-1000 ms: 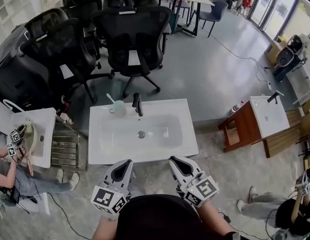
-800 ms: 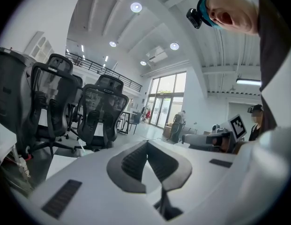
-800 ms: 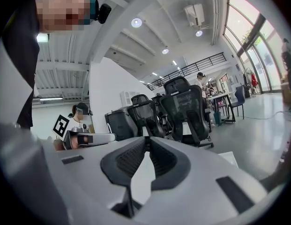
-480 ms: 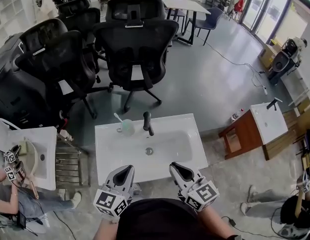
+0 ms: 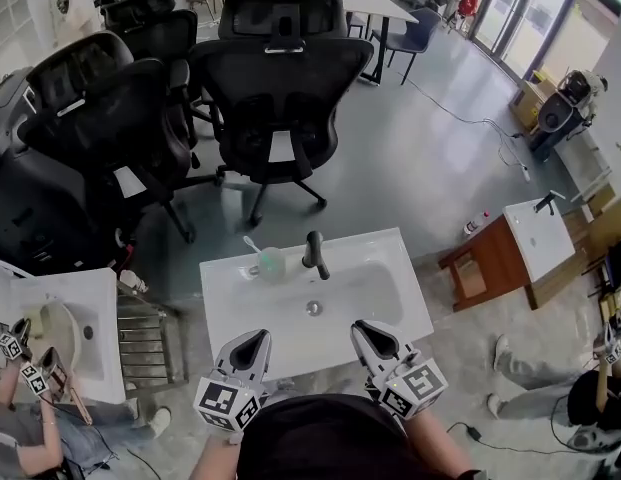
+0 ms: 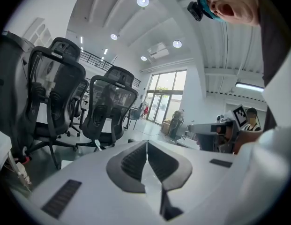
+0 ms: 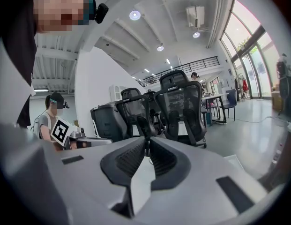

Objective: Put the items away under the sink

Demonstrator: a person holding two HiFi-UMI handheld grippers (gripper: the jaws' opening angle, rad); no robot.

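**Ana:** How does the left claw [image 5: 254,336] stand?

**Ben:** Clenched. In the left gripper view its dark grey ribbed pads [image 6: 131,161] meet at the tips with nothing between them. It grasps nothing and touches nothing.

**Ana:** And the right claw [image 5: 360,326]?

**Ben:** The same. In the right gripper view its jaws are pressed together at the tips and are empty. The person holds the two claws side by side but apart, each with its cube of square markers on the near end.

**Ana:** Where is the white rectangular ceramic sink [image 5: 390,268]?

**Ben:** Just ahead of both claws. Their tips hang at its near edge, with no contact to be seen. The space beneath it is hidden by its top.

**Ana:** Anything to put away?

**Ben:** A pale green translucent cup [image 5: 272,263] with a white toothbrush in it stands on the sink's far rim. It is ahead of the left claw and slightly to that claw's right. The black curved tap [image 5: 314,253] rises just beside the cup, ahead of the gap between the two claws. The round metal drain [image 5: 313,308] lies nearer, also between them.

**Ana:** And farther off?

**Ben:** Black mesh office chairs [image 5: 280,88] stand well beyond the sink on the grey floor. A second white basin [image 5: 90,308] is out to the left of the left claw. A brown wooden cabinet [image 5: 480,263] is off to the right of the right claw.
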